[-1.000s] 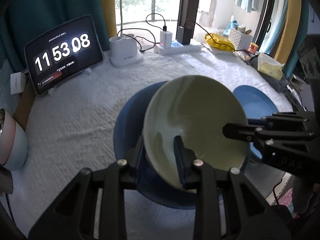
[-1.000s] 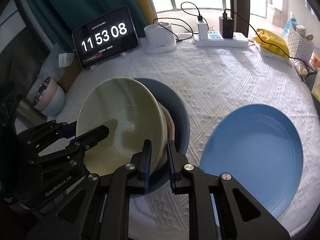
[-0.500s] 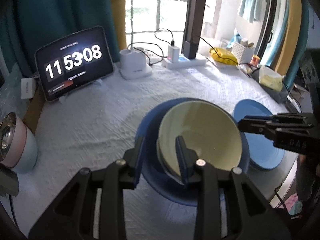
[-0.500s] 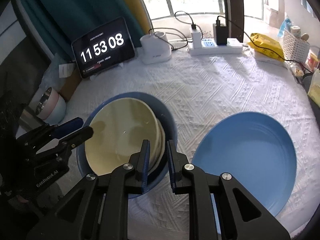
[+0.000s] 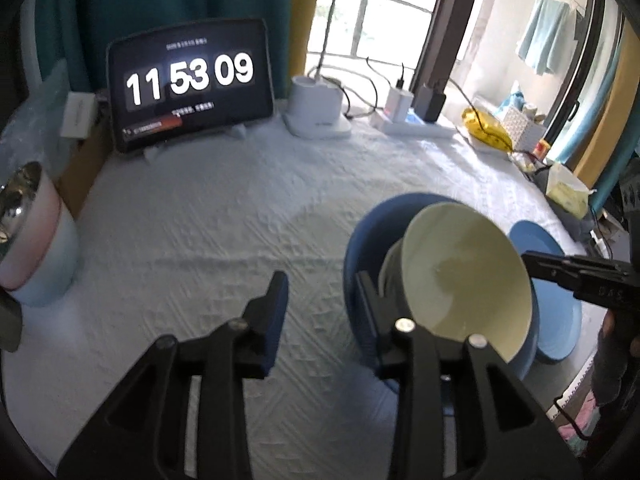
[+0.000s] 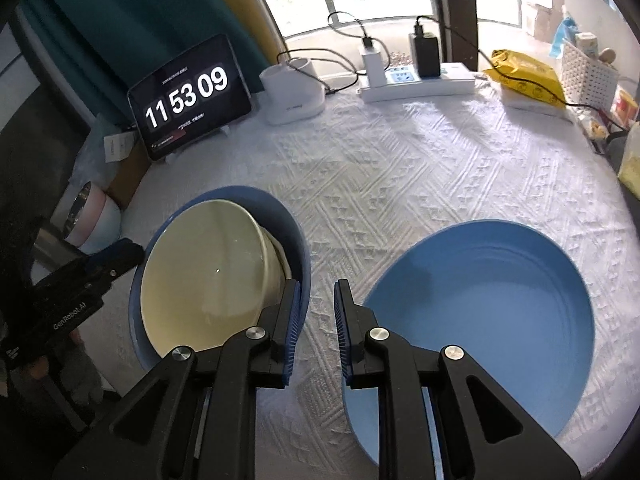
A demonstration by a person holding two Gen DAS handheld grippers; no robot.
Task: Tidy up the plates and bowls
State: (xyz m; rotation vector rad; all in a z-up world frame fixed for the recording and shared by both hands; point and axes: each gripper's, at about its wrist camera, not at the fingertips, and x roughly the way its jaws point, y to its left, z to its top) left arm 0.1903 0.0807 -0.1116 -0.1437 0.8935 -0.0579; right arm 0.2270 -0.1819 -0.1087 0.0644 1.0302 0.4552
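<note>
A pale cream bowl [image 6: 208, 276] rests nested inside a dark blue bowl [image 6: 298, 240] on the white tablecloth; both also show in the left wrist view, cream bowl [image 5: 464, 276] and blue bowl [image 5: 360, 248]. A light blue plate [image 6: 488, 304] lies to their right, and shows in the left wrist view [image 5: 556, 312]. My left gripper [image 5: 322, 296] is open and empty, just left of the bowls. My right gripper [image 6: 316, 308] is open and empty, over the cloth between the bowls and the plate.
A tablet clock [image 6: 188, 96] stands at the back left. A white charger stand [image 6: 294, 92], a power strip [image 6: 416, 82], a yellow packet [image 6: 524, 76] and a white basket [image 6: 588, 72] line the back. A pink-and-white cup [image 5: 28, 236] stands at the left edge.
Both grippers have let go of the cream bowl and opened. The bowl now sits in the dark blue bowl. The left gripper has shifted left, the right gripper right.
</note>
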